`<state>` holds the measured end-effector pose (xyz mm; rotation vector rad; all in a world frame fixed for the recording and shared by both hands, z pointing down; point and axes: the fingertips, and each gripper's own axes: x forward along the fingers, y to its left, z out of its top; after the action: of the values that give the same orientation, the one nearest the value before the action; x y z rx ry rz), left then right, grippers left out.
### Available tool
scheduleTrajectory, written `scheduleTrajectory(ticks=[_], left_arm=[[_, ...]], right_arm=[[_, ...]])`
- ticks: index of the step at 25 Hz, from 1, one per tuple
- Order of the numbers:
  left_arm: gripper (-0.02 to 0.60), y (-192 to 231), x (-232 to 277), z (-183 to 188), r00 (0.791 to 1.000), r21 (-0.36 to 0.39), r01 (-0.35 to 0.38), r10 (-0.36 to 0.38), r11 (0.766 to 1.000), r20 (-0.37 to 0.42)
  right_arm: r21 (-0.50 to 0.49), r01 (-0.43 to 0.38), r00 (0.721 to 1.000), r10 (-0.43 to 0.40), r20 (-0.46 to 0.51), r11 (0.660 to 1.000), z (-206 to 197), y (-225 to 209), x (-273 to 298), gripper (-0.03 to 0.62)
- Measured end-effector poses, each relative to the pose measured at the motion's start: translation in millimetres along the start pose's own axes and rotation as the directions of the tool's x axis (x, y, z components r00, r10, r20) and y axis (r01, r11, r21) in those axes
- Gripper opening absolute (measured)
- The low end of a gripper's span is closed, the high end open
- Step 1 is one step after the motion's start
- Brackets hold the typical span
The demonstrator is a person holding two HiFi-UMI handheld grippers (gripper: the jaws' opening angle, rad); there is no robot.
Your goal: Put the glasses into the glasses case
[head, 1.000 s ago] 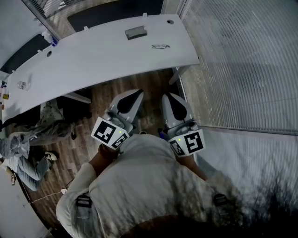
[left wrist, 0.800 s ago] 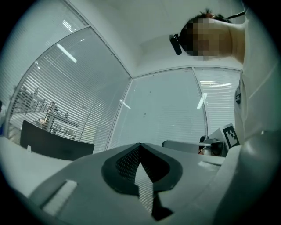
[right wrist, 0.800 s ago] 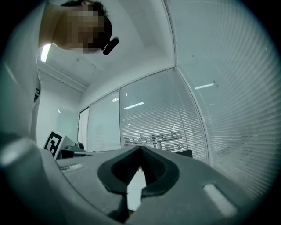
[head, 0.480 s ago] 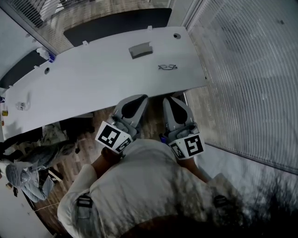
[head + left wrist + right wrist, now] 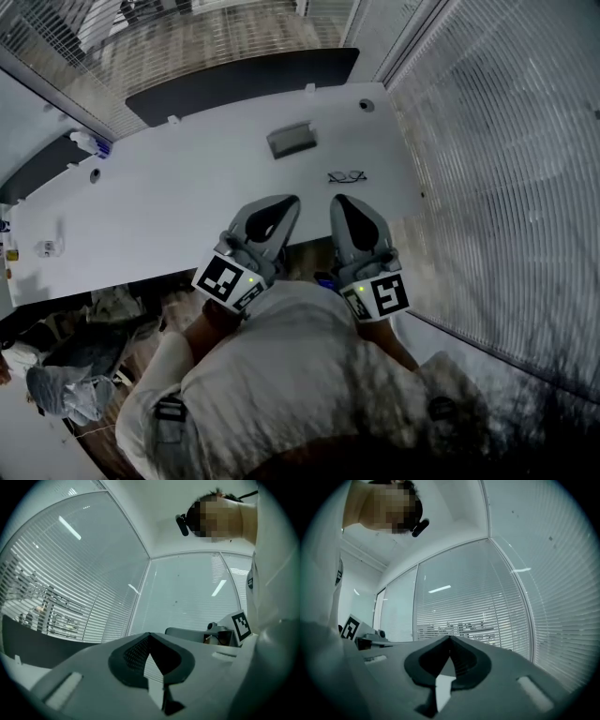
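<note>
Both your tools are closed and carry nothing. In each gripper view the two jaws of the left tongs (image 5: 149, 637) and of the right tongs (image 5: 450, 639) meet at their tips with nothing between them. Those views look at slatted blinds and glass walls, so only the head view shows the work. There the thin dark-framed glasses (image 5: 346, 176) lie on the long white table (image 5: 169, 187), almost straight ahead of your right tongs (image 5: 339, 200) and near their tips. They are clearly closer to that hand than to your left tongs (image 5: 289, 200). The frame's long axis runs crosswise to the line your right tongs point along, so you face it broadside, not end-on. Which way the lenses or folded arms face is too small to tell. The grey rectangular glasses case (image 5: 292, 140) sits further ahead, roughly in line with your left tongs and beyond the glasses, up and to the left of them. Its long side also lies crosswise, tilted a little. I cannot tell whether its lid is up or down. I judge that the pick falls to the right hand: open those jaws and reach straight forward across the frame. The left hand can then go ahead to the case.
</note>
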<state>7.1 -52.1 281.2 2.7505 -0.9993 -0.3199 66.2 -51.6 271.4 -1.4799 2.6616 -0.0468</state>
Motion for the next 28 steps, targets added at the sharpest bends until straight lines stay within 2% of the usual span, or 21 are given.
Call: scheduleTrajectory(ticks=[5, 10, 17, 24, 28], left_arm=[[0.0, 7, 22, -6, 1.0, -0.017, -0.005, 0.005, 1.0, -0.007], [-0.002, 3, 46, -4, 0.999, -0.038, -0.034, 0.035, 0.999, 0.02], [-0.002, 13, 56, -6, 0.999, -0.019, -0.046, 0.046, 0.999, 0.004], [-0.002, 20, 46, -46, 0.994, -0.098, -0.08, 0.072, 0.992, -0.085], [-0.001, 15, 35, -86, 0.983, -0.16, -0.1, 0.073, 0.982, -0.168]], right_arm=[[-0.002, -0.005, 1.0, 0.005, -0.019, 1.0, -2, -20, 9, 0.002], [0.004, -0.02, 0.999, 0.02, -0.03, 1.0, 1, -44, 9, 0.002], [0.006, -0.019, 0.999, 0.019, -0.049, 1.0, -7, -61, 16, 0.002], [0.081, 0.016, 0.987, -0.003, -0.161, 0.997, -48, -63, 0, 0.002], [0.145, 0.059, 0.965, -0.019, -0.26, 0.988, -84, -65, -20, 0.002]])
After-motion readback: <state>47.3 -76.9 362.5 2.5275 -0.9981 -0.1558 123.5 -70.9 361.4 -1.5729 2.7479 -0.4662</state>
